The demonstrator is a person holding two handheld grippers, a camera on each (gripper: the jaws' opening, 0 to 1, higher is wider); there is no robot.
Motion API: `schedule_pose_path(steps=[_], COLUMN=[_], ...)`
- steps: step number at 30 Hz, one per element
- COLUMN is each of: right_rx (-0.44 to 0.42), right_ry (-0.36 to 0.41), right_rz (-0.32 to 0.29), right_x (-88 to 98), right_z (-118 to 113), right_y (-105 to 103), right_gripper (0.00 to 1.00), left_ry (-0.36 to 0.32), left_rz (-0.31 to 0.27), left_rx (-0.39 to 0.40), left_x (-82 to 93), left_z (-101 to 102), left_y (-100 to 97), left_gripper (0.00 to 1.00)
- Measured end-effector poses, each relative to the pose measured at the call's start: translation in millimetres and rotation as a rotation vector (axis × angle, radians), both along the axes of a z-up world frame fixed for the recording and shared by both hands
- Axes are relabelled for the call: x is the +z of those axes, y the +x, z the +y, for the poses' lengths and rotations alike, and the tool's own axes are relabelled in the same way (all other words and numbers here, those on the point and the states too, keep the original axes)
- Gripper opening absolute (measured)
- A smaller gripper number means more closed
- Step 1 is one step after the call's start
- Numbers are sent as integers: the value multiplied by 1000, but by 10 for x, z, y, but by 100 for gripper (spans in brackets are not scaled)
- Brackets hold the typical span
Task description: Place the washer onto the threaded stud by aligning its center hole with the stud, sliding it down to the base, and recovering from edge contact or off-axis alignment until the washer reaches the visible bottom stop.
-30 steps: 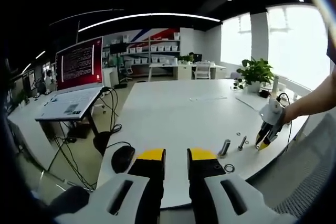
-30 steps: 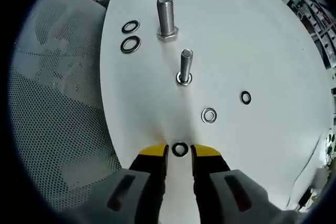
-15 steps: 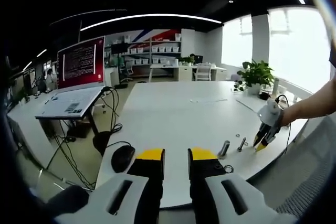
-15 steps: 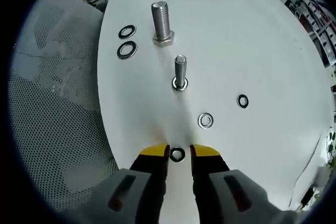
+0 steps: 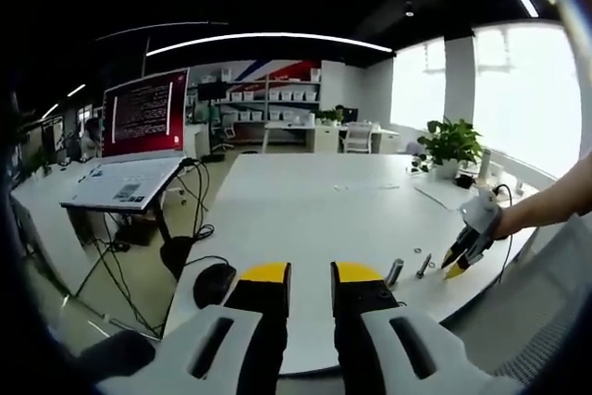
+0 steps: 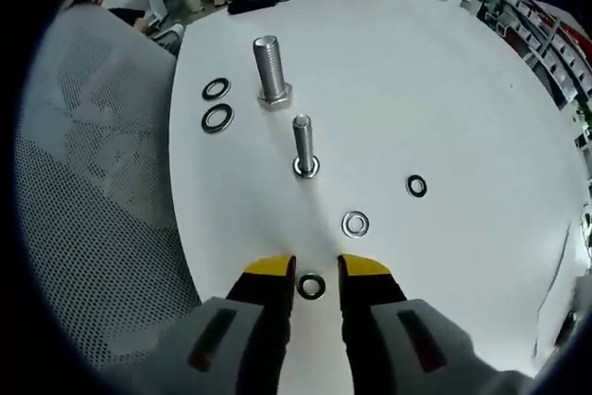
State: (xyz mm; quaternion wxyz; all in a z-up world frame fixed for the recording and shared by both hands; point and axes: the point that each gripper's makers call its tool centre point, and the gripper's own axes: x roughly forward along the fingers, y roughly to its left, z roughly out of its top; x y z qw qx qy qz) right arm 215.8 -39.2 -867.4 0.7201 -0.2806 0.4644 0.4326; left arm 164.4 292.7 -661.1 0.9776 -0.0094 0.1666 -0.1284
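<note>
A small dark washer [image 6: 311, 286] lies flat on the white table [image 6: 444, 90], between the yellow tips of my right gripper [image 6: 316, 267]. The jaws stand a little apart, with a sliver of table showing on the washer's right side. Straight ahead a thin threaded stud [image 6: 302, 141] stands upright on its head. Beyond it stands a thicker bolt [image 6: 269, 71]. In the left gripper view the right gripper [image 5: 455, 265] points down at the table beside the stud [image 5: 425, 265]. My left gripper [image 5: 312, 275] hangs open and empty over the near table edge.
Loose washers lie around: two left of the thick bolt [image 6: 215, 89] [image 6: 217, 118], a silver one [image 6: 355, 224] and a dark one [image 6: 416, 186] to the right. A mesh chair [image 6: 92, 228] borders the table's left edge. A mouse [image 5: 214, 284] and a potted plant [image 5: 449, 141] sit on the table.
The right view has drawn back and tilted up, so the stud and bolt look smaller. The washer now sits deeper between the right tips. The left view has pulled back slightly.
</note>
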Motion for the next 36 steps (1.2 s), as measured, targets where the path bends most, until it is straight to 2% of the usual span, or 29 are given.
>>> schedule_pose_path(steps=[4, 13, 18, 26, 32, 36], right_rx=[-12, -14, 2, 6, 17, 10], right_ry=[12, 11, -20, -38, -48, -39], right_rz=[-17, -10, 1, 9, -3, -8], right_x=[4, 8, 11, 12, 11, 12], right_z=[-32, -103, -128, -141, -139, -137], right_y=[-16, -103, -159, -130, -137, -137], right_gripper=[24, 29, 26, 22, 16, 16], left_ry=[-6, -3, -3, -6, -11, -19], left_rz=[6, 9, 11, 10, 5, 0], left_rx=[0, 3, 0, -2, -1, -2], left_x=[-7, -4, -1, 16, 37, 55], left_z=[-6, -14, -23, -37, -43, -51], left_y=[-12, -17, -19, -19, -19, -20], left_gripper=[15, 15, 15, 15, 15, 15])
